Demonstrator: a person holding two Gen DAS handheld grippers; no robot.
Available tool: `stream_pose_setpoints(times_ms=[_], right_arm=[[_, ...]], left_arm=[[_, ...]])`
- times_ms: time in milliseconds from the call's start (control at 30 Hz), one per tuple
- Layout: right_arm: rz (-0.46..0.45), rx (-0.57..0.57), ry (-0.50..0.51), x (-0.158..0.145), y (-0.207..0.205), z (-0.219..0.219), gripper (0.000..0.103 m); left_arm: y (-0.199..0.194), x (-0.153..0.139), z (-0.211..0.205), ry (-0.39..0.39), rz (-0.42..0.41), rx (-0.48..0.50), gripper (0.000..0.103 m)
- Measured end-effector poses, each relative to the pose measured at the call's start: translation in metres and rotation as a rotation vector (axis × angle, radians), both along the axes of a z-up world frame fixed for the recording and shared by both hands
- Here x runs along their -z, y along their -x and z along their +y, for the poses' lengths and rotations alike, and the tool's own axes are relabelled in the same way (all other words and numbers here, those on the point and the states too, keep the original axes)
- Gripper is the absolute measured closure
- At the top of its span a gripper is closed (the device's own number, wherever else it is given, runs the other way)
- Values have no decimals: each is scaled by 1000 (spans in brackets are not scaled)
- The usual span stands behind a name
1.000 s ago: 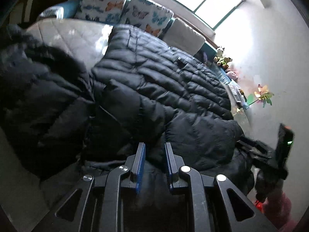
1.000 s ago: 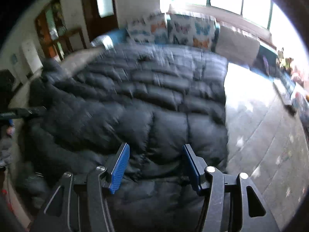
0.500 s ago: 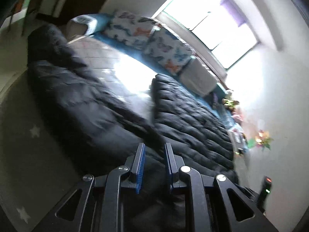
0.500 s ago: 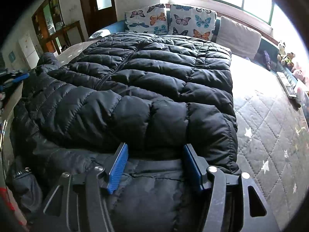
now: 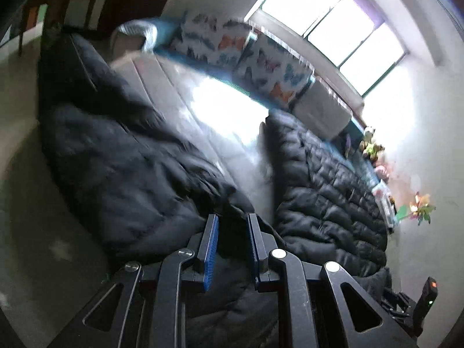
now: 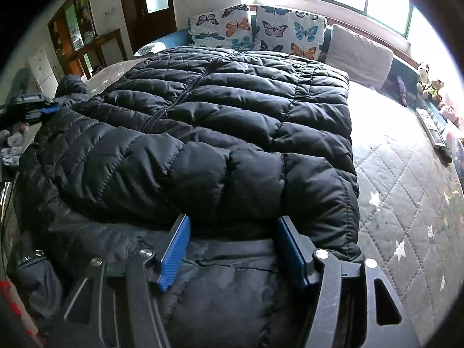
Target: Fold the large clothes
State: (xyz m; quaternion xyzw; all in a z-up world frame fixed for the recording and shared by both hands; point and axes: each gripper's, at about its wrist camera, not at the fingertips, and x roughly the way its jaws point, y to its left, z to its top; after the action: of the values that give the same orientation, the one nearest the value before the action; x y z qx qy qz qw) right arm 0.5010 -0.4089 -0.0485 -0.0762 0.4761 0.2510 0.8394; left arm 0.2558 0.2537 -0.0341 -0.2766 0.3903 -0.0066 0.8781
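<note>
A large black quilted puffer jacket (image 6: 220, 121) lies spread on a grey quilted bed (image 6: 406, 179), zipper up its middle. My right gripper (image 6: 232, 229) is open at the jacket's near edge, a padded fold between its blue pads. My left gripper (image 5: 231, 226) is shut on a black part of the jacket (image 5: 121, 156), which stretches away to the left. The jacket's body also shows in the left wrist view (image 5: 327, 191). The left gripper also shows at the jacket's left edge in the right wrist view (image 6: 34, 104).
Butterfly cushions (image 6: 255, 29) and a grey cushion (image 6: 359, 55) line the bed's far side under a window. Soft toys (image 6: 429, 84) and a remote (image 6: 432, 127) sit at the right. A wooden shelf (image 6: 78, 43) and door stand at the far left.
My left gripper has pulled its part of the jacket out to the left, baring bed between it and the body. My right gripper has settled at the near edge and stayed open.
</note>
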Motion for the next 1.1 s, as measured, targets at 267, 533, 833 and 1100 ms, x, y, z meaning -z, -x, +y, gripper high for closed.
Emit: stream_pose_setpoints(times_ms=[267,533,833,1100], right_arm=[[-3,4,-6,0,0,0,34],[-3,4,-5,0,1,0,33],[-5,4,-6,1,1,0,32],[-3,3,-9,2,1,-1,32]], left_arm=[[40,-10,95,61,-40,-340,30],[34,34,153,263,38,-451,30],[8,60,174,455,-11,-456,56],[-4,56,196,501,-62,-493,91]])
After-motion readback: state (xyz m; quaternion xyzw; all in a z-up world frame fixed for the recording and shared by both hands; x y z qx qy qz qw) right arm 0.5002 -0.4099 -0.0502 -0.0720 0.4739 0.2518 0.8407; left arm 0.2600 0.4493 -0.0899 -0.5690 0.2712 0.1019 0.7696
